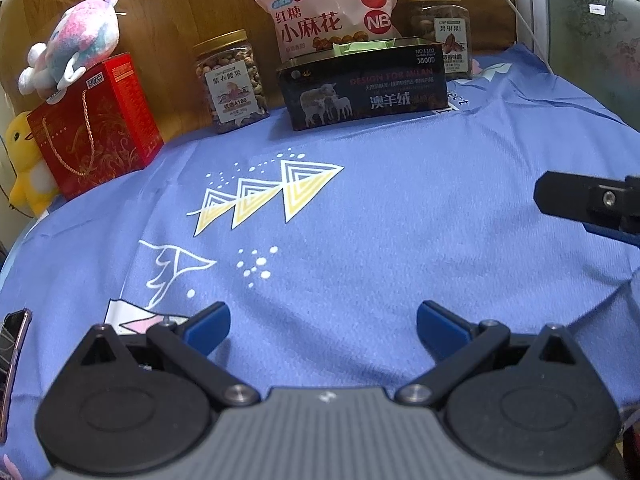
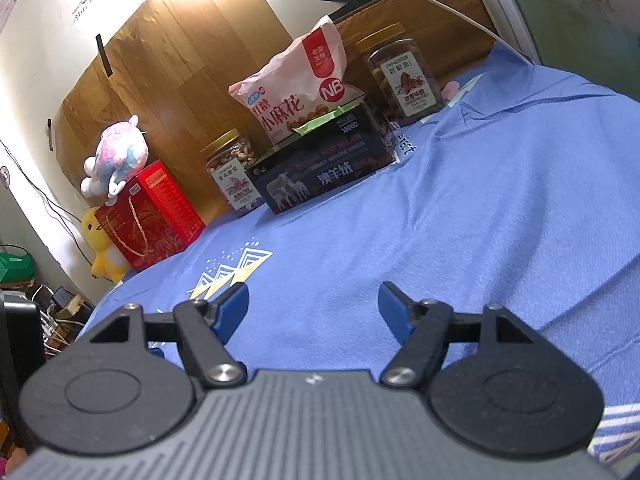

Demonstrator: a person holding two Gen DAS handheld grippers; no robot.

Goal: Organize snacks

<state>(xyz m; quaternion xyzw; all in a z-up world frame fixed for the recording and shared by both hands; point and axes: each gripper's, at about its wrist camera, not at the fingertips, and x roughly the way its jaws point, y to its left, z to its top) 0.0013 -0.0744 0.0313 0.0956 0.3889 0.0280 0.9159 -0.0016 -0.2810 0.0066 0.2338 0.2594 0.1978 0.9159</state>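
The pink snack bag (image 1: 326,8) stands upright at the far edge of the blue cloth (image 1: 360,220), directly behind the black box (image 1: 364,84), which also holds a green packet (image 1: 362,46). The cashew jar (image 1: 232,82) stands just left of the box; the pecan jar (image 1: 440,34) stands behind its right end. Further left sits the red gift box (image 1: 96,124), with a pink plush toy (image 1: 76,46) on top and a yellow plush duck (image 1: 26,160) beside it. The left gripper (image 1: 323,326) hovers over bare cloth, jaws spread wide, holding nothing. The right gripper (image 2: 313,308) is likewise wide apart and empty, well short of the snacks. A phone (image 1: 12,344) lies at the left edge.
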